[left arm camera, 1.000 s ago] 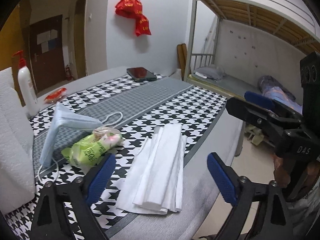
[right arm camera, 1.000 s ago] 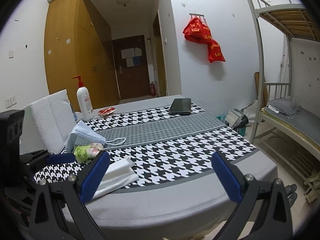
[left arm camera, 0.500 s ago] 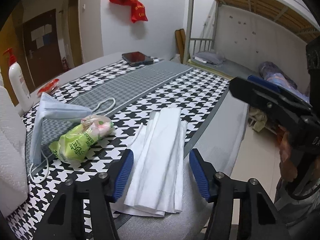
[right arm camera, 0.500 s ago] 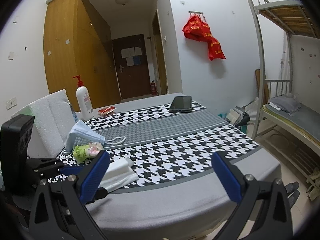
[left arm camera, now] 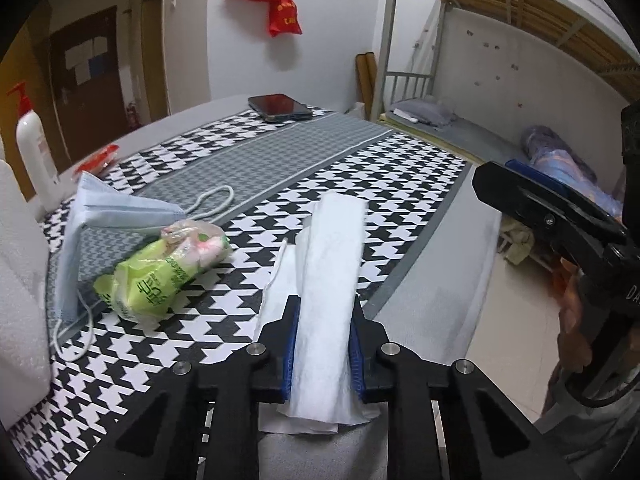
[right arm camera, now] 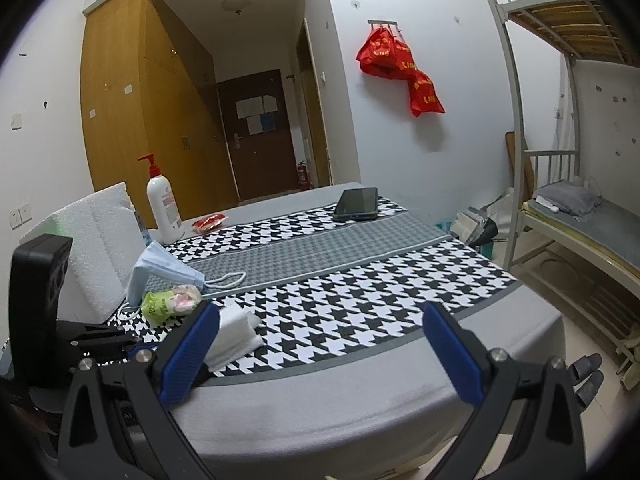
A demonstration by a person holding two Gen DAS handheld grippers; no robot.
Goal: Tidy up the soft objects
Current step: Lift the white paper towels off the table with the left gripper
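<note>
white walls, a wooden wardrobe and a metal bunk bed (right arm camera: 560, 216) frame a table (right arm camera: 360, 380) covered with a grey cloth that has black-and-white houndstooth bands. near the table's front left corner lies a folded stack of white tissue paper (left arm camera: 324, 304), its long side running away from the left wrist camera. the left claw (left arm camera: 323, 344) has its blue pads on either side of the top folded layer; the jaws are closing, and the paper bulges up between them, touching both pads. more tissue layers lie flat under it on the cloth. just left of the tissue sits a green tissue pack (left arm camera: 160, 276) in crinkled plastic, and behind that a light blue face mask (left arm camera: 104, 220) stands tented, its white ear loops trailing on the cloth. a white foam block (left arm camera: 20, 280) stands upright at the left edge of the table, with a white pump bottle (right arm camera: 162, 204) with a red pump behind it and a small red packet (right arm camera: 208, 222) beside that. a dark smartphone (right arm camera: 356, 204) lies flat at the far end. the right claw (right arm camera: 320, 352) hovers over the table's near edge with its jaws wide apart and nothing between them. red bags (right arm camera: 400, 68) hang on a wall hook.
</note>
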